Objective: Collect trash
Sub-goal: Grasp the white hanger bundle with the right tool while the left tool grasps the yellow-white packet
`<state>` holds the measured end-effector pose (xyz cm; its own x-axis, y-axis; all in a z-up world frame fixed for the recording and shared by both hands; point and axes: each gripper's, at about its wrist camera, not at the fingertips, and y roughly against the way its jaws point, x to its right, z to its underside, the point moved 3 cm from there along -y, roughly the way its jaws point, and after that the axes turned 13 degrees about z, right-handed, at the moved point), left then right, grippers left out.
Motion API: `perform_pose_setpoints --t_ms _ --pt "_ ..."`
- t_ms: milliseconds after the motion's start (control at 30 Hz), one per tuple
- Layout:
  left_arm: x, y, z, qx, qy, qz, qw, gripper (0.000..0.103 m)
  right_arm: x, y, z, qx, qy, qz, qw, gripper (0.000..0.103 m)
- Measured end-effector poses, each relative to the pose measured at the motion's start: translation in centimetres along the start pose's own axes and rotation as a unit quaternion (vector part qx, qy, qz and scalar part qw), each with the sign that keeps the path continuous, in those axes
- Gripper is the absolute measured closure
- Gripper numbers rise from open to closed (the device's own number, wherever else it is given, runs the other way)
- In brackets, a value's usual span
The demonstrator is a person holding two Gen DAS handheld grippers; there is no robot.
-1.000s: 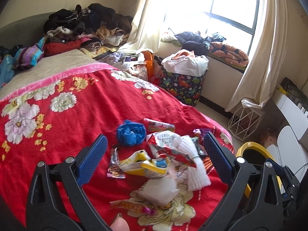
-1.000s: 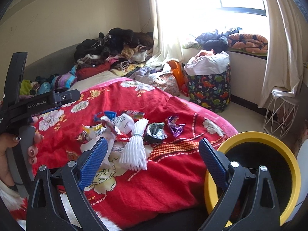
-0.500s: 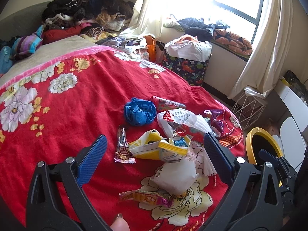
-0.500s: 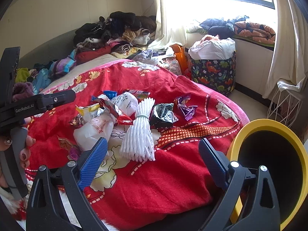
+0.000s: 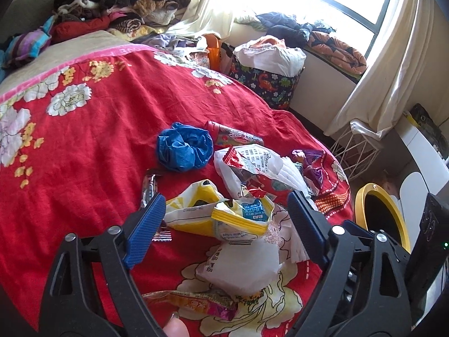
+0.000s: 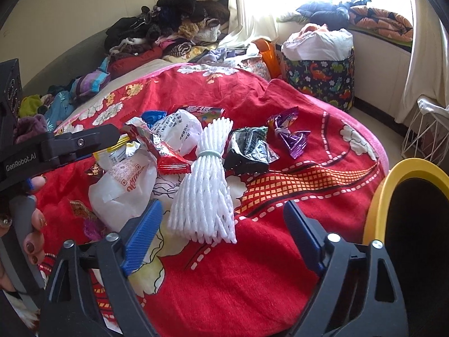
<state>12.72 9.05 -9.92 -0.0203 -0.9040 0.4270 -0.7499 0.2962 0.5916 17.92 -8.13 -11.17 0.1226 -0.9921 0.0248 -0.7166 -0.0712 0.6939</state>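
Note:
Several wrappers lie heaped on the red flowered blanket (image 5: 84, 168). My left gripper (image 5: 224, 224) hovers over a yellow wrapper (image 5: 238, 221) and a white bag (image 5: 241, 266); its jaws are closing, the pads touching neither. A crumpled blue bag (image 5: 183, 150) lies beyond. My right gripper (image 6: 223, 237) straddles the near end of a white foam net (image 6: 204, 191); its jaws are closing too, with the pads clear of the net. A black wrapper (image 6: 248, 151) and a purple wrapper (image 6: 290, 137) lie behind. A yellow-rimmed bin (image 6: 393, 185) stands at the right.
A dinosaur-print laundry basket (image 5: 269, 84) stands by the window, next to a white wire basket (image 5: 356, 151). Clothes are piled at the bed's head (image 5: 126, 2). A hand (image 6: 31, 241) holds the left tool at the left edge of the right wrist view.
Both grippers have come down and closer to the trash heap, which now looks larger between the fingers. Both pairs of jaws have narrowed a little.

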Motion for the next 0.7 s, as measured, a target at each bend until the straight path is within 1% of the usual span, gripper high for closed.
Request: perform_pose_setpoints --t_ms 67,100,133,167,200,233,267,300,333,433,600,700 --pt "0.1 -0.4 0.1 -0.005 0.003 0.004 1.0 0.029 -0.3 -0.8 0.0 -0.012 0.001 -0.006 1.0 0.029" --pt "-0.1 -0.6 0.2 -0.008 0.012 0.009 0.9998 0.03 -0.4 -1.1 0.0 -0.017 0.002 -0.009 1.0 0.035" --pt "-0.3 -0.8 0.2 -0.01 0.021 0.013 0.9996 0.031 -0.6 -1.4 0.1 -0.025 0.003 -0.014 1.0 0.043" --pt "-0.4 -0.9 0.3 -0.012 0.027 0.014 0.9995 0.032 -0.7 -1.7 0.1 -0.029 0.006 -0.016 0.999 0.049" --pt "-0.6 -1.2 0.3 -0.015 0.032 0.014 0.9993 0.033 -0.9 -1.8 0.2 -0.032 0.011 -0.02 0.999 0.059" --pt "-0.7 -1.4 0.3 -0.018 0.032 0.011 0.9992 0.035 -1.1 -1.7 0.2 -0.031 0.014 -0.024 0.999 0.066" --pt "-0.7 -1.5 0.4 -0.02 0.033 0.009 0.9992 0.039 -1.2 -1.5 0.3 -0.028 0.017 -0.026 0.999 0.07" --pt "-0.7 -1.6 0.5 -0.021 0.034 0.008 0.9992 0.043 -1.3 -1.3 0.3 -0.023 0.02 -0.027 0.999 0.075" --pt "-0.7 -1.6 0.5 -0.022 0.037 0.009 0.999 0.045 -1.4 -1.1 0.3 -0.018 0.024 -0.029 0.999 0.079" --pt "-0.7 -1.4 0.7 -0.023 0.037 0.014 0.9989 0.052 -1.6 -0.4 0.4 -0.003 0.029 -0.032 0.999 0.083" --pt "-0.5 -0.4 0.5 -0.018 0.035 0.02 0.999 0.069 -1.5 0.9 0.5 0.021 0.029 -0.04 0.999 0.086" --pt "-0.5 0.2 0.4 -0.014 0.038 0.023 0.9989 0.071 -1.3 1.6 0.5 0.031 0.028 -0.04 0.998 0.087"
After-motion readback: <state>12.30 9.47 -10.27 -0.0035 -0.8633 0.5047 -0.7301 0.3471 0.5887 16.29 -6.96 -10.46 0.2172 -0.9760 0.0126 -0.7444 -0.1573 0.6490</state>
